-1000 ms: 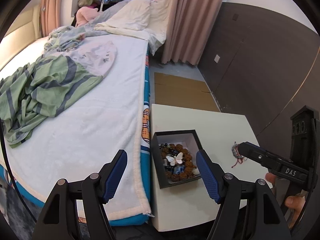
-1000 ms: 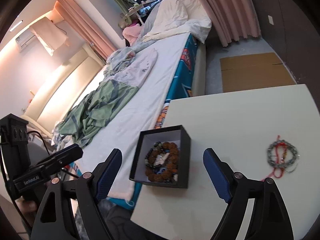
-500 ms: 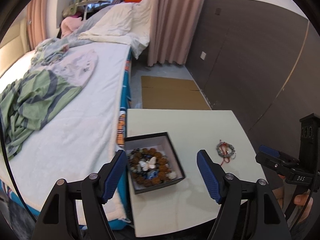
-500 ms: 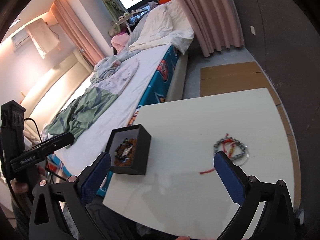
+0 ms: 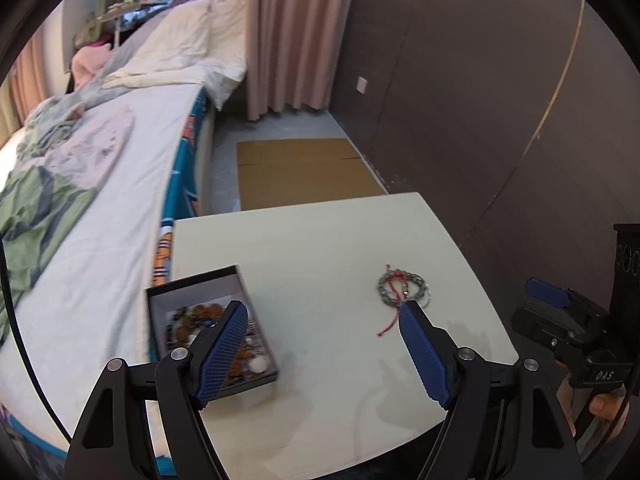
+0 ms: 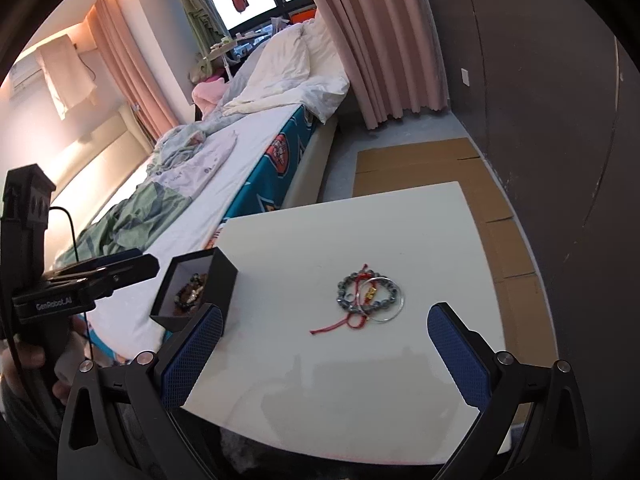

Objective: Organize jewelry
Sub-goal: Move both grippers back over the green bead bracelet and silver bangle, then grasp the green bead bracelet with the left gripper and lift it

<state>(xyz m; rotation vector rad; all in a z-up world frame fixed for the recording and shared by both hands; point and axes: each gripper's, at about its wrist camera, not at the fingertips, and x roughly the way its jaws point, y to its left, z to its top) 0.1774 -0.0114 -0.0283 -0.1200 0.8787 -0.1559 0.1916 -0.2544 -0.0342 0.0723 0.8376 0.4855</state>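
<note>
- Here, a white table [image 6: 400, 240] stands just beside a bed [image 6: 224, 184] with rumpled sheets, and both grippers hang above its near edge.
- The left gripper [image 5: 320, 344] has its blue pads wide apart and empty; only bare tabletop shows between them.
- Its left finger [image 5: 220, 354] overlaps the near corner of the black jewelry box [image 5: 192, 292] in the left wrist view; whether it touches the box cannot be told.
- The box sits open at the table's bed-side edge, with brown and dark beaded pieces [image 5: 200, 314] lying inside, blurred in this view.
- The right gripper [image 6: 324, 354] is spread as wide as it goes, with nothing between its pads.
- Ahead of it, near the middle of the table, lies a small heap of bracelets [image 6: 370, 294]: a grey beaded strand, a thin silver bangle, and a red cord with a small gold charm.
- The cord's loose end [image 6: 328, 326] trails toward the near edge.
- The heap lies well apart from the box and touches neither gripper.
- Flattened cardboard [image 6: 420, 160] covers the floor beyond the table.
- A hand [image 5: 604, 404] grips the right tool's handle at the picture's edge.
</note>
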